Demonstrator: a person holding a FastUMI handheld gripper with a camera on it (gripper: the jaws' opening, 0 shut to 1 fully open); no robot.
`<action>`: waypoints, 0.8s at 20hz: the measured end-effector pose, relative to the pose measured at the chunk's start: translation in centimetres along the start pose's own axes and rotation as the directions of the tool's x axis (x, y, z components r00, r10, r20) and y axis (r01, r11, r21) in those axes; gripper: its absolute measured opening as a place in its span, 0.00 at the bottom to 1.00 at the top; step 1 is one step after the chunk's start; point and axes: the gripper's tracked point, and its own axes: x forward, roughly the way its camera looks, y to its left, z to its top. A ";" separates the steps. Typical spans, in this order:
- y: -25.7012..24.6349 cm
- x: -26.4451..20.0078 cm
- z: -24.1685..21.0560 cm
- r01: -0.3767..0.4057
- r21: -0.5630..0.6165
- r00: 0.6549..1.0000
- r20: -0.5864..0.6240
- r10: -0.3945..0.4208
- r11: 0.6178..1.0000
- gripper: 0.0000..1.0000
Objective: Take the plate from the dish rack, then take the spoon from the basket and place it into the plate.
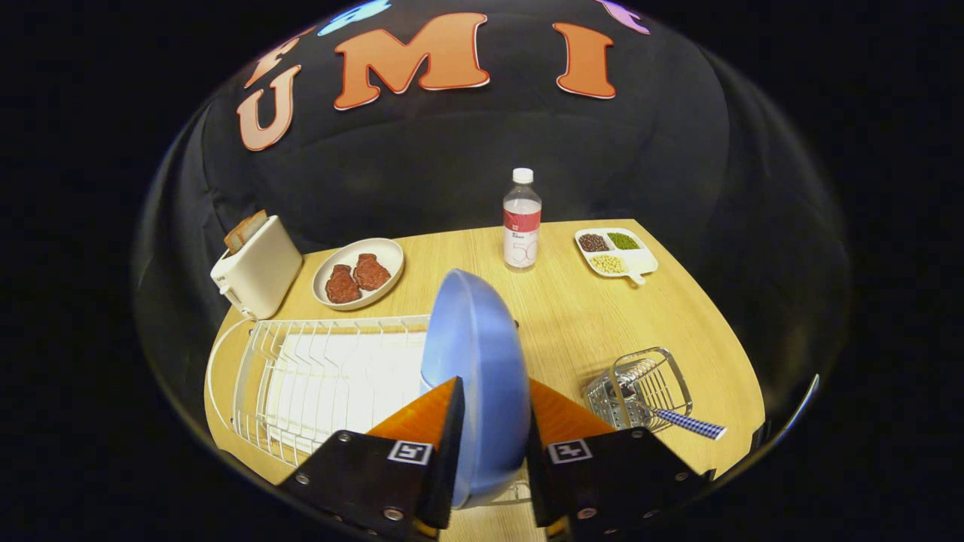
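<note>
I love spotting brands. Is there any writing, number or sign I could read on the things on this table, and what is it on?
No text here is clear enough to quote.
Water bottle: its label carries print, too small and blurred to read.
Tool: it has square black-and-white markers that are patterns, not words; its fingers clamp the blue plate, which is plain.
</note>
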 end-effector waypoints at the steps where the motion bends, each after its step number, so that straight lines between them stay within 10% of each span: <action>1: -0.1 0.0 -0.1 0.017 0.008 1.000 -0.013 -0.016 1.000 0.30; 16: -1.0 -3.3 3.3 0.133 0.007 0.989 0.059 -0.134 0.991 0.24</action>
